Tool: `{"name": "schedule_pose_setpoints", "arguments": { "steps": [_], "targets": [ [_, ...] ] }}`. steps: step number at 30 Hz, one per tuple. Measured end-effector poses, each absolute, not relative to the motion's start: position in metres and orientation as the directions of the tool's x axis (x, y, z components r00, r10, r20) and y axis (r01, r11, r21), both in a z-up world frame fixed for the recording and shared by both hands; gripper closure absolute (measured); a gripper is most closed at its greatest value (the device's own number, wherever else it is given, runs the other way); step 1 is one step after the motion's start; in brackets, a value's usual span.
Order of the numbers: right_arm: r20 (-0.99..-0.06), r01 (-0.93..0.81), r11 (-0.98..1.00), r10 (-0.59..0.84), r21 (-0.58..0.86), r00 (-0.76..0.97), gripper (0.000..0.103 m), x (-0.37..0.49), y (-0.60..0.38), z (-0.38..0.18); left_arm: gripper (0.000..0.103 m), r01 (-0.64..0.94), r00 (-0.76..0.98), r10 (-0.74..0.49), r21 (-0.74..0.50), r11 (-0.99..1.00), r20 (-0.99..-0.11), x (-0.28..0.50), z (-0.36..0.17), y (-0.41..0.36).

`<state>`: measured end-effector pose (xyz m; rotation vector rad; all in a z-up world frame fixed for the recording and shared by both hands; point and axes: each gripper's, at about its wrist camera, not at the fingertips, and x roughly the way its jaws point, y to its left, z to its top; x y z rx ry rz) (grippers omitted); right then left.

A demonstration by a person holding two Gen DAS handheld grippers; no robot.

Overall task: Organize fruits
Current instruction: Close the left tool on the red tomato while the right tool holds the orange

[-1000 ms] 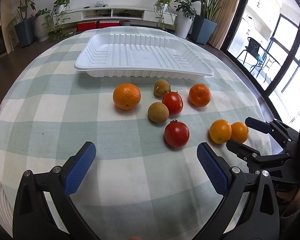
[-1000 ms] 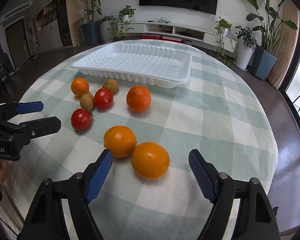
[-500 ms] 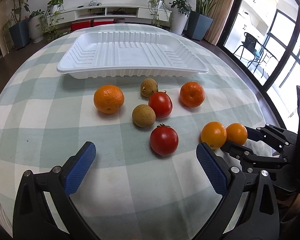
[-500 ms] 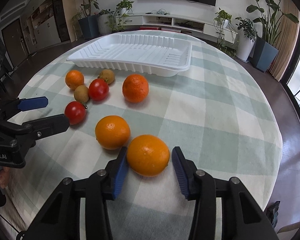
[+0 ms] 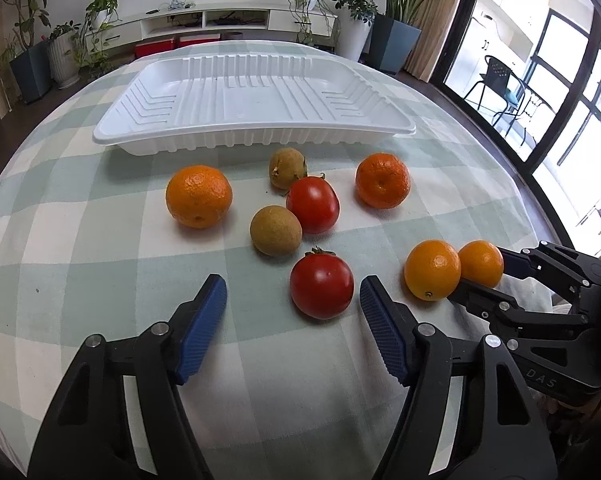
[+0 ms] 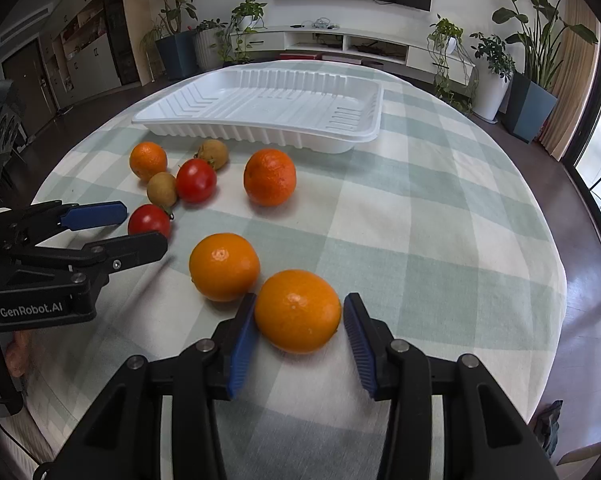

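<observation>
A white plastic tray (image 5: 252,136) (image 6: 260,132) lies empty at the far side of the checked table. In front of it lie several oranges, two tomatoes and two brown fruits. My right gripper (image 6: 298,316) is shut on the nearest orange (image 6: 297,311), which rests on the cloth beside another orange (image 6: 224,266). My left gripper (image 5: 292,312) is open, its fingers on either side of the near tomato (image 5: 321,285) without touching it. The right gripper also shows in the left wrist view (image 5: 484,276), around the orange (image 5: 481,263).
The second tomato (image 5: 312,205), two brown fruits (image 5: 275,230) (image 5: 287,168) and two more oranges (image 5: 198,196) (image 5: 382,186) lie between the grippers and the tray. The table edge drops off to the right. Plants and a TV shelf stand behind.
My right gripper closed on the nearest orange. My left gripper narrowed and moved forward so its fingers flank the near tomato.
</observation>
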<state>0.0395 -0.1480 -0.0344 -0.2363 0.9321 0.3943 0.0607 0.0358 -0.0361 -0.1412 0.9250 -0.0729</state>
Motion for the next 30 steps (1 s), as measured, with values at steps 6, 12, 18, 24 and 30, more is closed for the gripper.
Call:
{"name": "schedule_pose_setpoints", "arguments": {
  "steps": [6,12,18,24,30],
  "targets": [
    [-0.816,-0.424,0.905,0.225,-0.026,0.532,0.057,0.042,-0.15,-0.034,0.06,0.029,0.604,-0.129,-0.141,0.99,-0.786,0.059,-0.036,0.031],
    [-0.818,-0.415,0.91,0.223,-0.02,0.53,0.06,0.044,-0.152,-0.033,0.072,0.053,0.605,-0.136,-0.132,0.99,-0.785,0.057,-0.036,0.026],
    [-0.813,-0.404,0.915,0.231,-0.005,0.534,0.06,0.04,-0.155,-0.028,0.073,0.069,0.602,-0.149,-0.135,0.988,-0.784,0.053,-0.035,0.026],
    [-0.796,-0.379,0.923,0.276,0.064,0.538,0.061,0.041,-0.166,-0.021,0.073,0.084,0.616,-0.166,-0.145,0.986,-0.77,0.044,-0.027,0.028],
    [-0.781,-0.366,0.923,0.312,0.116,0.54,0.06,0.04,-0.172,-0.017,0.073,0.08,0.629,-0.174,-0.16,0.984,-0.757,0.038,-0.019,0.035]
  ]
}}
